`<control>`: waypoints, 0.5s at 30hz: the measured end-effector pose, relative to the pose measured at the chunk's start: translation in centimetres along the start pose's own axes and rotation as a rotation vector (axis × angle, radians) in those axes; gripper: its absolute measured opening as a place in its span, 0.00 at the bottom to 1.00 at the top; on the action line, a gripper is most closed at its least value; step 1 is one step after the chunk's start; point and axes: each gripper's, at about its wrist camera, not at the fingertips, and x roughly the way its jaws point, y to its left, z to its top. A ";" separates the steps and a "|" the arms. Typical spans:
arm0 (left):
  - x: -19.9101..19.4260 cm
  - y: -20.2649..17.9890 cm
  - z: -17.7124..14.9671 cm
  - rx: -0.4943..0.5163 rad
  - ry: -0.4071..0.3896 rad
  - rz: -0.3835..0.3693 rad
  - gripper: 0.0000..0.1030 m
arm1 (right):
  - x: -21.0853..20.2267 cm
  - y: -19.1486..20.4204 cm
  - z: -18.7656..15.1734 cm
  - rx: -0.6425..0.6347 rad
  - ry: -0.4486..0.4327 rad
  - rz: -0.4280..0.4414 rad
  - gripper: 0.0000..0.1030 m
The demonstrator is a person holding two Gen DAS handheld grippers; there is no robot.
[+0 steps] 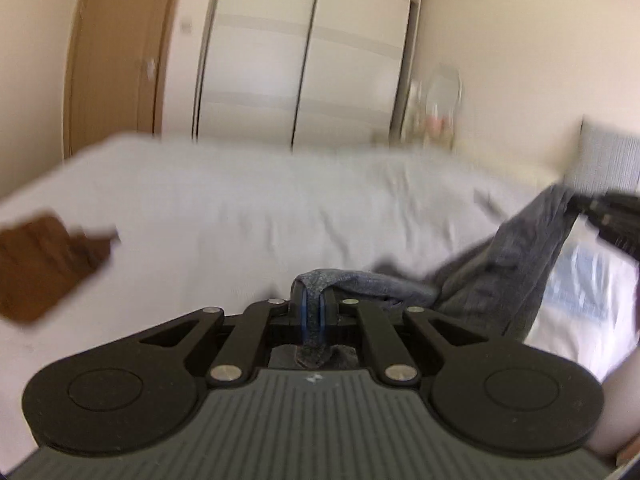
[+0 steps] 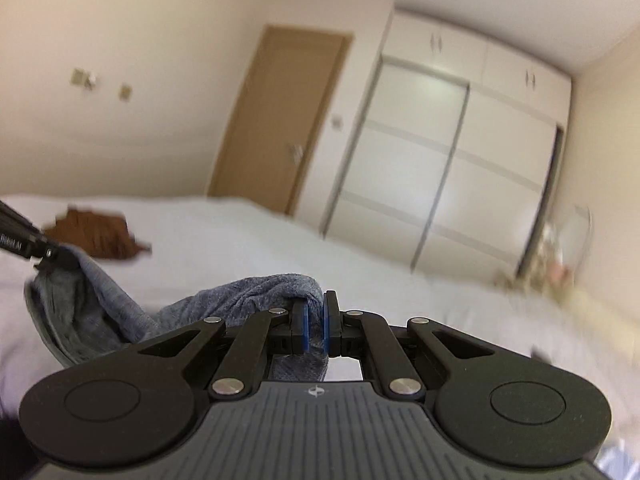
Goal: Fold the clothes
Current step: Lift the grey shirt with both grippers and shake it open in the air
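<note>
A grey knit garment (image 1: pixel 500 276) hangs in the air above the white bed (image 1: pixel 248 216), stretched between both grippers. My left gripper (image 1: pixel 313 300) is shut on one edge of it, the cloth pinched between its blue pads. In the right wrist view my right gripper (image 2: pixel 315 320) is shut on another edge of the grey garment (image 2: pixel 256 292), which sags down to the left. The right gripper (image 1: pixel 612 216) shows at the right edge of the left wrist view. The left gripper (image 2: pixel 28 240) shows at the left edge of the right wrist view. Both views are blurred.
A brown folded garment (image 1: pixel 44 264) lies on the bed at the left, the same brown garment (image 2: pixel 100 232) in the other view. Behind stand a wooden door (image 2: pixel 276 120), a white sliding wardrobe (image 2: pixel 448 160) and a round mirror (image 1: pixel 442 92). A pillow (image 1: pixel 580 292) lies at right.
</note>
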 end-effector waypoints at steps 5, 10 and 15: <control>1.0 -2.1 -4.6 0.230 0.058 0.064 0.42 | -0.2 0.6 -4.0 0.064 0.104 0.007 0.05; -1.5 -5.4 -9.2 0.590 -0.002 0.080 0.42 | -1.5 0.4 -5.9 0.101 0.113 0.004 0.05; -2.7 -8.8 -13.4 1.010 -0.136 -0.038 0.62 | -1.8 0.3 -5.8 0.106 0.100 0.004 0.05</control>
